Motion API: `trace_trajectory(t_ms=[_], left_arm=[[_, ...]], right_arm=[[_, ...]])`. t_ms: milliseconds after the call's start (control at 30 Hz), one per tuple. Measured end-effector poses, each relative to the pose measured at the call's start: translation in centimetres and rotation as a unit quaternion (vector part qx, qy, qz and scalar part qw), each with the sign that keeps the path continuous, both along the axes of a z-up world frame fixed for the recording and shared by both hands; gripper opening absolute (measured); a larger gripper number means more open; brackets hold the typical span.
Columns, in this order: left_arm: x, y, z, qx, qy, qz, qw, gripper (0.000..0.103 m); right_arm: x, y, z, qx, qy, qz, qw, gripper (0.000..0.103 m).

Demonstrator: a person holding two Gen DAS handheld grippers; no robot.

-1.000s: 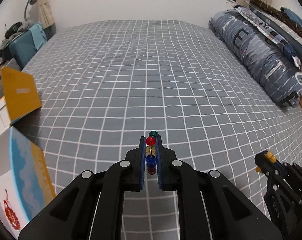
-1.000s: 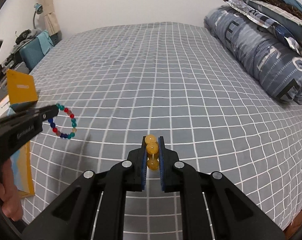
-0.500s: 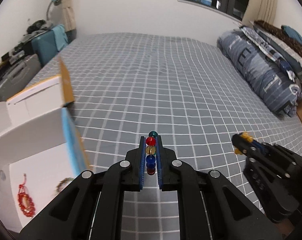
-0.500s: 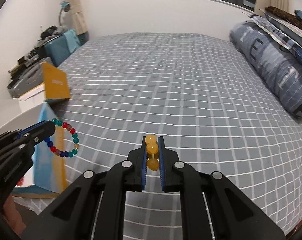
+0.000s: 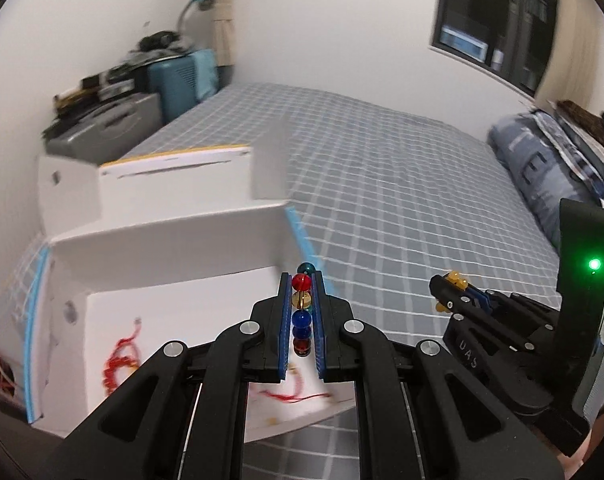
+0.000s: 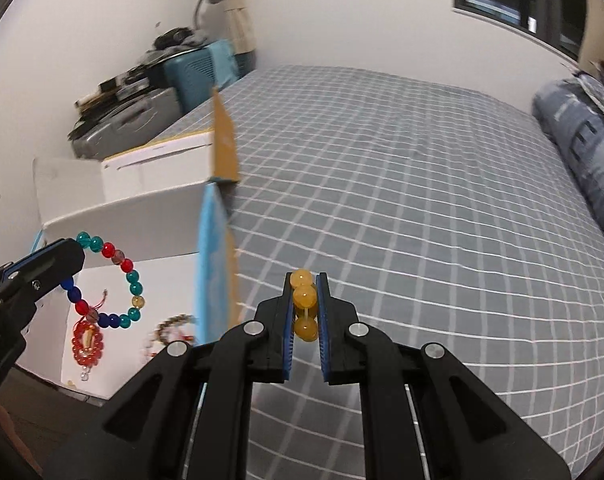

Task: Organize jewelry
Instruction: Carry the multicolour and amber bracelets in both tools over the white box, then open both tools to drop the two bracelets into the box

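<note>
My left gripper (image 5: 302, 280) is shut on a multicoloured bead bracelet (image 5: 302, 306), held above the open white box (image 5: 174, 240) at the bed's left edge. In the right wrist view the bracelet (image 6: 114, 280) hangs as a ring from the left gripper (image 6: 68, 254) over the box (image 6: 142, 216). My right gripper (image 6: 305, 280) is shut on a yellow bead bracelet (image 6: 303, 296), above the grey checked bed (image 6: 421, 220) just right of the box. It also shows in the left wrist view (image 5: 447, 284). Red bead jewelry (image 6: 86, 340) lies inside the box.
The box has a raised blue and orange flap (image 6: 218, 240) on its right side. A grey case and teal suitcase (image 6: 198, 72) stand by the wall behind it. Blue pillows (image 5: 549, 168) lie along the bed's right side.
Both grippers have swung left and risen with their bracelets. The left one now hangs over the open box; the right one has come up beside the box flap.
</note>
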State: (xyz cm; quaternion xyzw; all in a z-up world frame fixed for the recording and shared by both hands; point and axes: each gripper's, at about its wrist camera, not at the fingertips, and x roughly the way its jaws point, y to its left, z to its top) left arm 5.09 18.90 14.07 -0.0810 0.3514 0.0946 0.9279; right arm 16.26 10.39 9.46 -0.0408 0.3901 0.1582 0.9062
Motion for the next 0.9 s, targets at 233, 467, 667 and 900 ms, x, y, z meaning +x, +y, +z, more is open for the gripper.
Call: trace_trajectory(t_ms=[233,467,667,900], left_arm=[[-2.3,5.5,-1.7,0.003,0.012,0.055,0.9984,0.009],[-4.3,9.6,-3.8,-0.006,0.032,0.089,0.9955,0.009],[-4.8,12.4,-5.3,-0.010,0.052,0.115,0.9919,0.009],[-4.4,14.3,-7.7,-0.012,0.093,0.130,0.9870,0.009]], right_arm=[[-1.0,5.8,-1.4,-0.002,0.007,0.040,0.999,0.009],[-1.6,11.3,-3.7,-0.021,0.021,0.075,0.997,0.009],[-1.1,14.4,-5.9,-0.047,0.046,0.078,0.995,0.009],[-0.5,15.6,-7.3,-0.074,0.069,0.074,0.992,0.009]])
